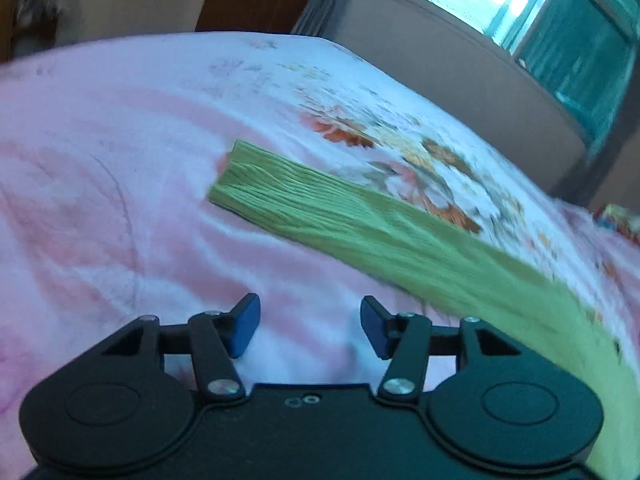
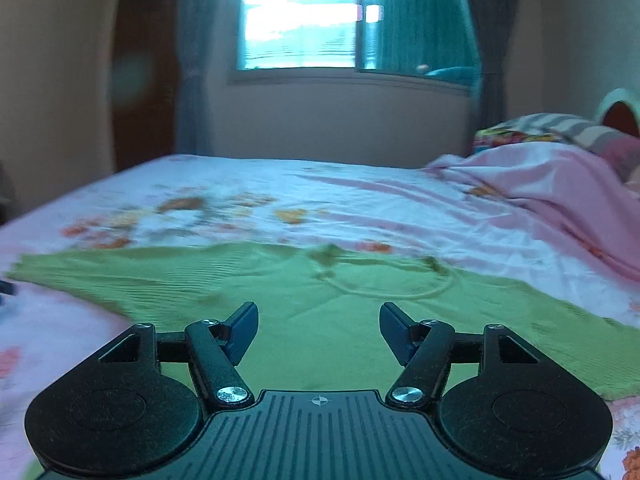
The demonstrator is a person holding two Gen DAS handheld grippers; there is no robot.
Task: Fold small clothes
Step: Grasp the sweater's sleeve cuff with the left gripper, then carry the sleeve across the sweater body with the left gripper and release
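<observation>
While both tools hang empty with jaws apart, the left gripper (image 1: 310,326) over bare pink bedsheet (image 1: 100,200) and the right gripper (image 2: 318,332) above the green knit top (image 2: 304,320), folding seems not yet begun. The top lies spread flat; next probably calls for pinching a sleeve (image 1: 288,196). Motion blur smears the neckline (image 2: 392,280), and the hem is cut off.

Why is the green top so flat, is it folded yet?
Not yet. The top lies spread out flat on the bed: its sleeve sticks out sideways and the neckline shows.
</observation>
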